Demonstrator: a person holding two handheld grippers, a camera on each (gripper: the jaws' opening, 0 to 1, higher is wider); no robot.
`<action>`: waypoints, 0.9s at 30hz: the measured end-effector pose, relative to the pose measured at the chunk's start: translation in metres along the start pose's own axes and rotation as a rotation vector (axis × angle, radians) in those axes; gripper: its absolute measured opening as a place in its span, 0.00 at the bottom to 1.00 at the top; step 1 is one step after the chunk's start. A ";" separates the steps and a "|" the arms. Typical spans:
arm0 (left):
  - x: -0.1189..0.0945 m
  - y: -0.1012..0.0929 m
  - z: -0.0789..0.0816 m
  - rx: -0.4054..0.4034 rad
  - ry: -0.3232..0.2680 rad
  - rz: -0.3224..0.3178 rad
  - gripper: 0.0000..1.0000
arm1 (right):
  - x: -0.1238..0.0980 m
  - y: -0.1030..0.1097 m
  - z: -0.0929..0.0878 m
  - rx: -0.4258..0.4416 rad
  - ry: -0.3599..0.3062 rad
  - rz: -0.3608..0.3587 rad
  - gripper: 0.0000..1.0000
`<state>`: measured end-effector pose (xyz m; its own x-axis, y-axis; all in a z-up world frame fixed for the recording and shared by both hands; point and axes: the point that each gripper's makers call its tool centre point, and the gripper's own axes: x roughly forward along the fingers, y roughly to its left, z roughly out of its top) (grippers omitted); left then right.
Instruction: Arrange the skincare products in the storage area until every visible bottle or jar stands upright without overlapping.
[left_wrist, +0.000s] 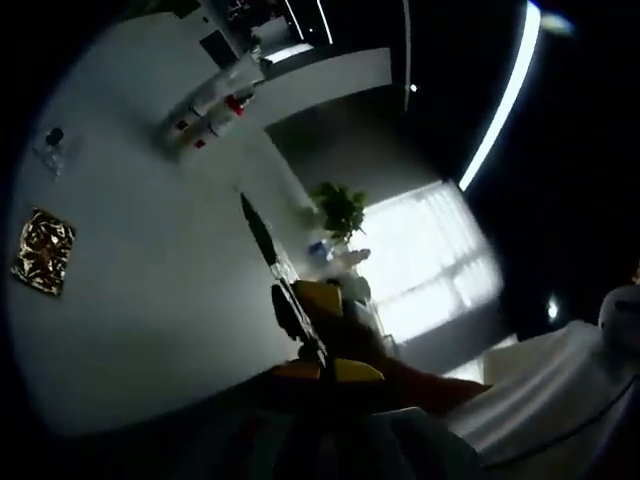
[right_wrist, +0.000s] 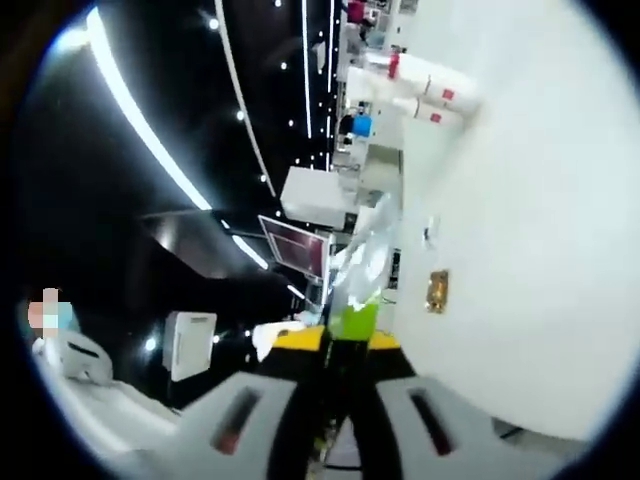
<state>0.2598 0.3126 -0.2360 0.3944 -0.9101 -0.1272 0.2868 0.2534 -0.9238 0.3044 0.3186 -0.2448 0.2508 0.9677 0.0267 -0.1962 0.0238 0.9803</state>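
White and broad, the surface (left_wrist: 150, 280) is tilting steeply across the left gripper view, its far edge running diagonally past a potted plant (left_wrist: 340, 208) and a bright window (left_wrist: 430, 255), with a dark ceiling and a long light strip (left_wrist: 505, 95) lying beyond. Near that far edge, a cluster of white skincare bottles (left_wrist: 220, 100) with red caps and labels is lying on its side, while a small clear jar (left_wrist: 52, 148) and a gold foil packet (left_wrist: 43, 250) are sitting well apart from it, closer to the near edge, with wide bare surface between them. The left gripper (left_wrist: 325, 365) is rising from the bottom of its view with its yellow-tipped fingers (left_wrist: 355, 372) pressed together on a thin dark stick-like item (left_wrist: 262, 240), whose identity cannot be told in the dim light. In the right gripper view, the same surface (right_wrist: 540, 250) is occupying the right side, its edge dropping toward a dark room with ceiling light strips (right_wrist: 140, 120); the white bottles (right_wrist: 420, 85) are lying near the top, and the foil packet (right_wrist: 437, 291) is resting near the edge. The right gripper (right_wrist: 340, 345) is clamping a crinkled clear wrapper with a green base (right_wrist: 358, 290) between nearly closed fingers (right_wrist: 296, 340), held out just beside the surface edge.
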 end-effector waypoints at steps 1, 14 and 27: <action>0.001 0.002 -0.002 -0.010 0.011 0.007 0.00 | -0.001 0.000 0.000 -0.008 -0.008 -0.006 0.05; 0.007 0.033 -0.009 -0.059 0.031 0.098 0.02 | -0.003 0.000 0.006 -0.335 -0.029 -0.087 0.03; 0.005 0.017 0.012 -0.037 -0.094 -0.014 0.06 | 0.001 0.020 0.003 -0.409 -0.030 -0.010 0.03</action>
<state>0.2774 0.3165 -0.2483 0.4716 -0.8781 -0.0810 0.2616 0.2271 -0.9381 0.3033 0.3194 -0.2245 0.2809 0.9593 0.0287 -0.5526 0.1372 0.8221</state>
